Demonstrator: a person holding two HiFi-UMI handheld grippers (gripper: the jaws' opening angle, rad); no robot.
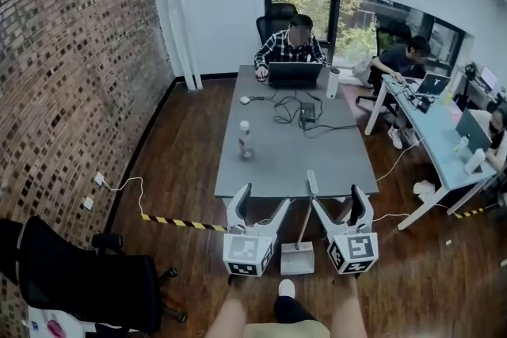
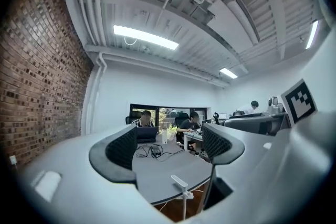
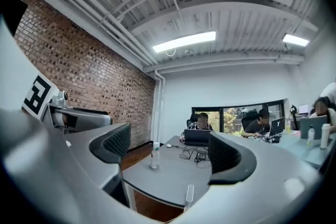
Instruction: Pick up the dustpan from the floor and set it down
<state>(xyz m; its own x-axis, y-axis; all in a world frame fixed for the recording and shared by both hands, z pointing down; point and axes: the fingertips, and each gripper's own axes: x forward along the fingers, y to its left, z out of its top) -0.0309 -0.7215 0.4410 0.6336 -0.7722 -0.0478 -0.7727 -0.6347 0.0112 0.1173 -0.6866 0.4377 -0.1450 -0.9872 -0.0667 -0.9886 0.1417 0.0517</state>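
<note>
The dustpan [image 1: 297, 258] stands on the wood floor just before the near edge of the grey table, its long handle [image 1: 310, 184] rising upright. It sits between my two grippers. My left gripper [image 1: 261, 203] hovers to its left, open and empty. My right gripper [image 1: 339, 203] hovers to its right, also open and empty. Both point level toward the table. The handle's top [image 2: 180, 184] shows low between the jaws of the left gripper [image 2: 170, 147] in its own view. In the right gripper view the handle [image 3: 189, 194] appears low, below the right gripper [image 3: 170, 152].
A grey table [image 1: 293, 162] ahead carries a bottle [image 1: 245, 140], a laptop [image 1: 295, 74] and cables, with a person seated at its far end. A black office chair [image 1: 79, 273] stands at the lower left. A yellow-black strip [image 1: 182, 223] lies on the floor. Another desk [image 1: 444, 146] with people stands right.
</note>
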